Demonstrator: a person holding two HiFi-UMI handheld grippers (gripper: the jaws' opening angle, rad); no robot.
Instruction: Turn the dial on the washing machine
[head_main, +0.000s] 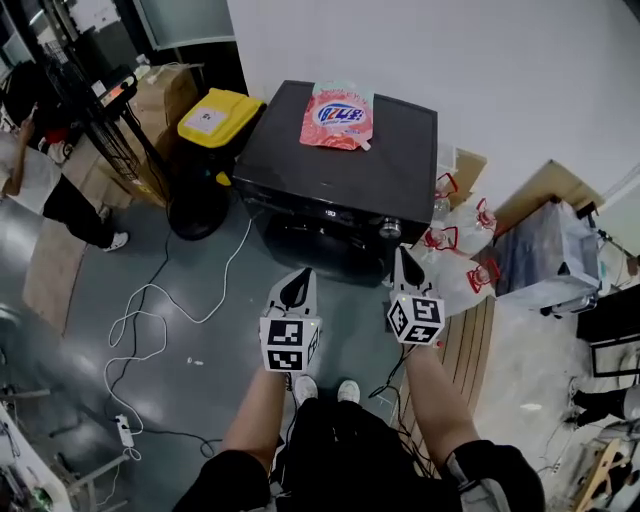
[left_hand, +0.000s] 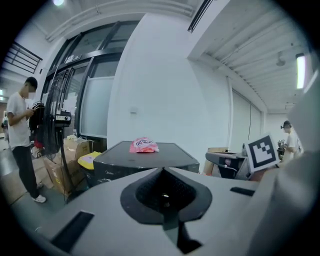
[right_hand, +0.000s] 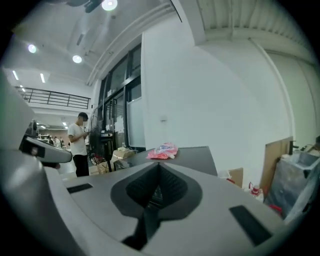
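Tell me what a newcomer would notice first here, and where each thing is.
A black washing machine stands mid-frame in the head view, a pink pouch lying on its top. A yellow-lidded bin sits just left of it, and the left gripper and right gripper, both shut and empty, hover before its front.

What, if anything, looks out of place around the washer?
A pink pouch lies flat on the washer top, near its back edge. White cable sprawls in loose loops on the floor to its left, and plastic bags are heaped by its right side. Nothing looks spilled or damaged.
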